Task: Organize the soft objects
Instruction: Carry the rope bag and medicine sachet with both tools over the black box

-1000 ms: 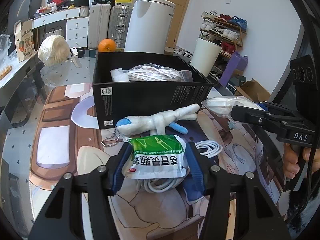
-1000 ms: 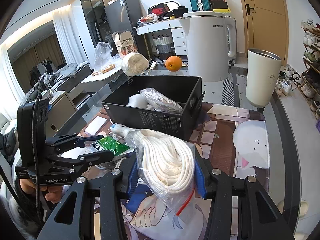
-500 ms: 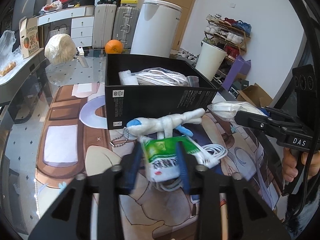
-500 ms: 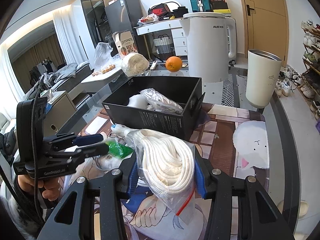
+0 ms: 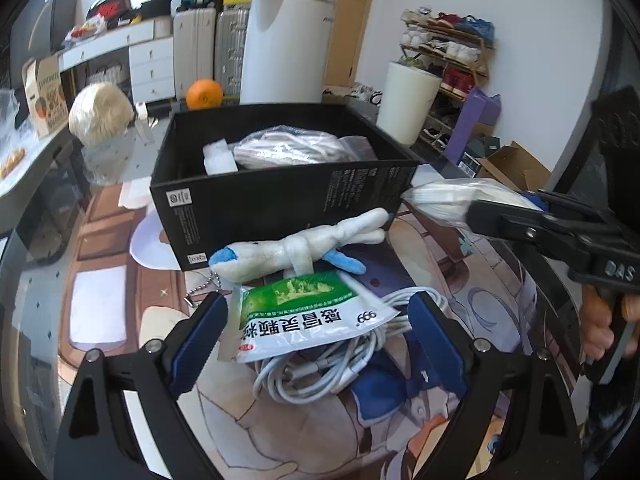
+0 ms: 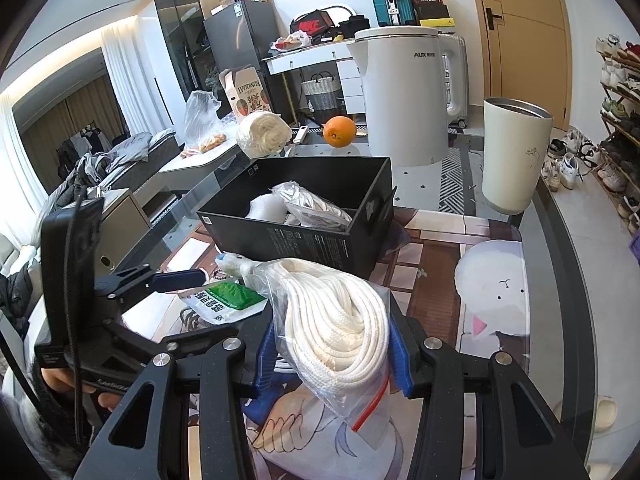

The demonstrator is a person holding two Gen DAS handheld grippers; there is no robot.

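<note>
One green sachet (image 5: 306, 316) between parted left jaws.

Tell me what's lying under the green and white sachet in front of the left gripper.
A coil of white cable lies under the green and white sachet, sticking out below and to its right. The sachet covers the coil's upper part, so anything else beneath it cannot be seen.

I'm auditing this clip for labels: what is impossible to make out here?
- Coiled white cable, left wrist view: its plugs lie hidden under the green sachet.
- Black box, both views: the near wall hides its floor.
- Bagged rope, right wrist view: the right gripper covers its lower sides.
</note>
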